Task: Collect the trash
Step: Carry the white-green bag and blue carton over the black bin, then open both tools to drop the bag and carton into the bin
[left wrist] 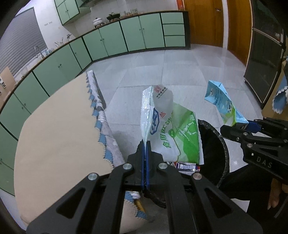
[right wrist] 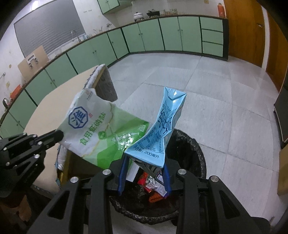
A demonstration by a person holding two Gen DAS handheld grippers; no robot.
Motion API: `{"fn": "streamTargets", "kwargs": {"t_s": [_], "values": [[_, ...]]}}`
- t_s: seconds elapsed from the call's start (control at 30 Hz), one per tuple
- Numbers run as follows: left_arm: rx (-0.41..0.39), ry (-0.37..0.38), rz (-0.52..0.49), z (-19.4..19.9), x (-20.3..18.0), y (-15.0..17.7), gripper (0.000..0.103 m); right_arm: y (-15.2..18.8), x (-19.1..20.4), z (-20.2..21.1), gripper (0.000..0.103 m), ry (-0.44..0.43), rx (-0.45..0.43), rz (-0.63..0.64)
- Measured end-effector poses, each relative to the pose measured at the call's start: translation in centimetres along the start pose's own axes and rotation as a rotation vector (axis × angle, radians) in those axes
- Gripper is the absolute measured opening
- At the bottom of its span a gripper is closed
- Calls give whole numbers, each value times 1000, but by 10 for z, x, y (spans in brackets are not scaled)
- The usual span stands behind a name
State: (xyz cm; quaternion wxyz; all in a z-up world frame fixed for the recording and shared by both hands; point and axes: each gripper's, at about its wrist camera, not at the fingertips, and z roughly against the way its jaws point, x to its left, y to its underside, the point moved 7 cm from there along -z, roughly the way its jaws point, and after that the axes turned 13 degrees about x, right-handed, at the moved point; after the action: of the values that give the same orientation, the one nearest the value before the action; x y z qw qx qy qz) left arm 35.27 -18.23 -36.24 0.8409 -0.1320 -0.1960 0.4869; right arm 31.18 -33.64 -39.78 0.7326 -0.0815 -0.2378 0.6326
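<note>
Pinching a salt bag (left wrist: 172, 136) and carton (right wrist: 160, 129), both grippers (left (left wrist: 145, 144), right (right wrist: 144, 162)) should release squarely over the bin (right wrist: 196, 153).

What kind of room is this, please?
Most likely a home kitchen: green cabinets run under a long counter, a sink tap stands by the window, and a white pot sits on the stove. A lined trash bin stands on the tiled floor.
</note>
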Motion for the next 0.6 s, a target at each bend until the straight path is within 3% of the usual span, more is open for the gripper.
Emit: {"fn": "streamTargets", "kwargs": {"t_s": [0.2,0.37,0.4,0.6], "values": [[40,-6,-8,-21,-7,-3,2,0,-4,-27,35,-1,77,-11],[66,4,-12,-34,-10,-3,12,3,-7,-32,41,8,92,-10],[68,3,-10,-36,-10,-2,18,4,-7,-31,42,9,91,-12],[56,16,6,-36,-6,1,28,1,-9,-19,42,15,53,-32]]}}
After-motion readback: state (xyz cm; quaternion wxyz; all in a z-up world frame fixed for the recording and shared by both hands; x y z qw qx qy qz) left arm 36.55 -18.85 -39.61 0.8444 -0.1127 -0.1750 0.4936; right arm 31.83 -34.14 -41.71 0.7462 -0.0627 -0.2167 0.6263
